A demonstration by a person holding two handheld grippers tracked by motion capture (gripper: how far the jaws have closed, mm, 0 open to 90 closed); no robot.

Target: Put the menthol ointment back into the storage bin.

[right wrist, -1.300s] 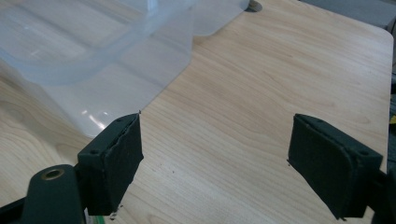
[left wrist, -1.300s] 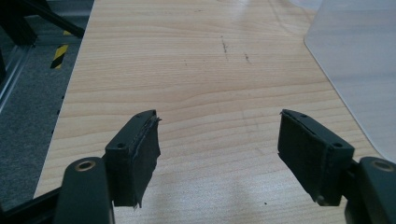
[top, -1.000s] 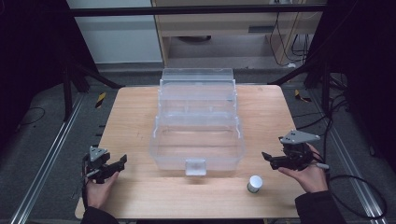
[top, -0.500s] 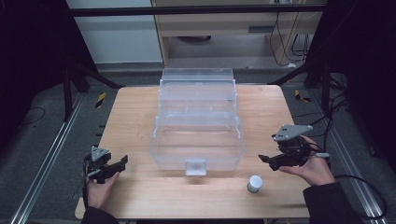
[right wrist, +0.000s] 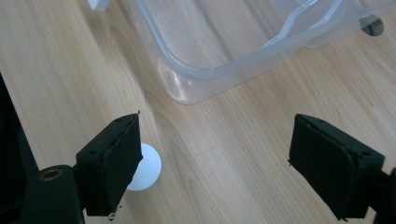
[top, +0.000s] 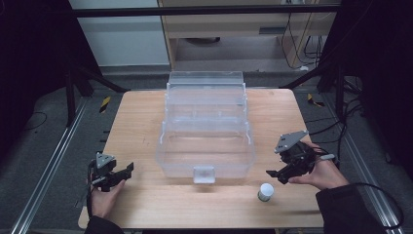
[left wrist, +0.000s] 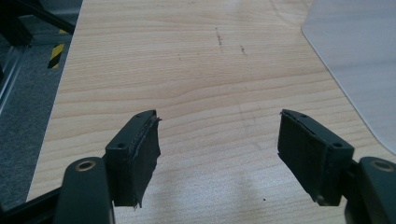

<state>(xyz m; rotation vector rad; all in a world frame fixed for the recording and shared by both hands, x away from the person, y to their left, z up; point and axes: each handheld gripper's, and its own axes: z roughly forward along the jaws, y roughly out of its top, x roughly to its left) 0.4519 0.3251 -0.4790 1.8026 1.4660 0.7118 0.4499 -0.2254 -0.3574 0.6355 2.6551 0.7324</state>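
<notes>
Clear tiered bin [top: 204, 146] at frame centre, nothing visible inside.
White-capped jar [top: 265, 191] stands upright at lower right; my right claw [top: 278, 174] hovers spread beside it, left claw [top: 127, 171] spread too.

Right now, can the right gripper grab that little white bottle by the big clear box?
Probably yes. The right gripper hangs open just beside the small white bottle, with bare table between them; the clear plastic box stands off to the side.

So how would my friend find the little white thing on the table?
Start at the big clear plastic box in the middle of the light wooden table. Look just past its near right corner, beside the right claw. The small white round cylinder stands there alone, the only solid white thing.
</notes>
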